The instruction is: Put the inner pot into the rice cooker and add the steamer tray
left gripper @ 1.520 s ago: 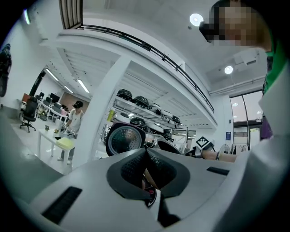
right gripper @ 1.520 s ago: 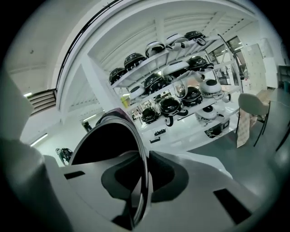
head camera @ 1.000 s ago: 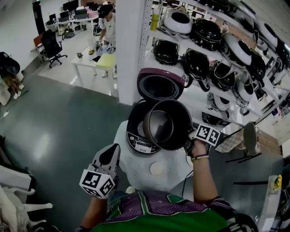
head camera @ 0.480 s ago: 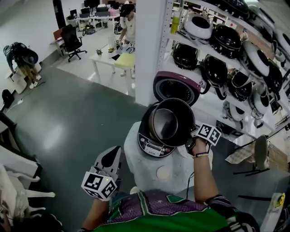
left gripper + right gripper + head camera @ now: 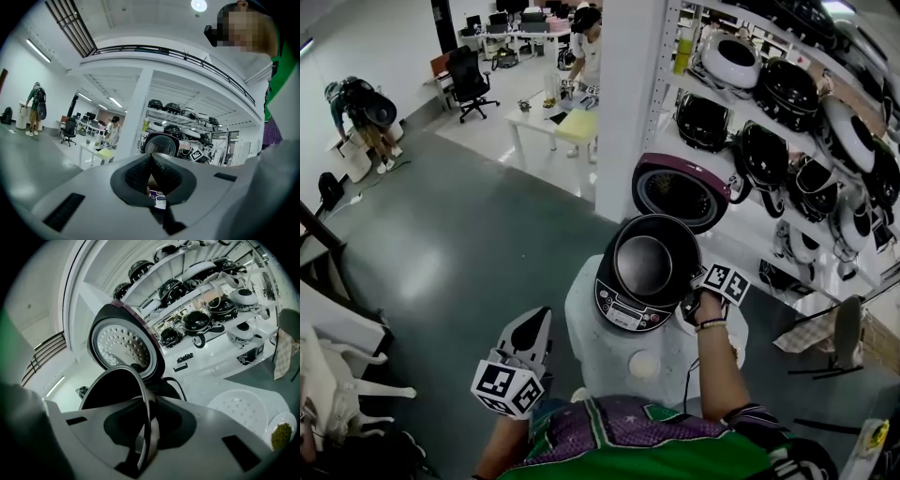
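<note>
Gripping the inner pot (image 5: 645,264) by its rim, the right gripper (image 5: 686,302) is holding it in the mouth of the open rice cooker (image 5: 623,315) on the white table (image 5: 591,349); whether it is fully seated I cannot tell. The left gripper (image 5: 534,323) is hanging clenched and empty beside the table, apart from the cooker.

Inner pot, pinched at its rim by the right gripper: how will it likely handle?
Probably rigid: the inner pot looks evenly round though the right gripper pinches only one rim edge. Gripped off-centre, it likely wants to tilt. Its smooth rim may slip.
</note>
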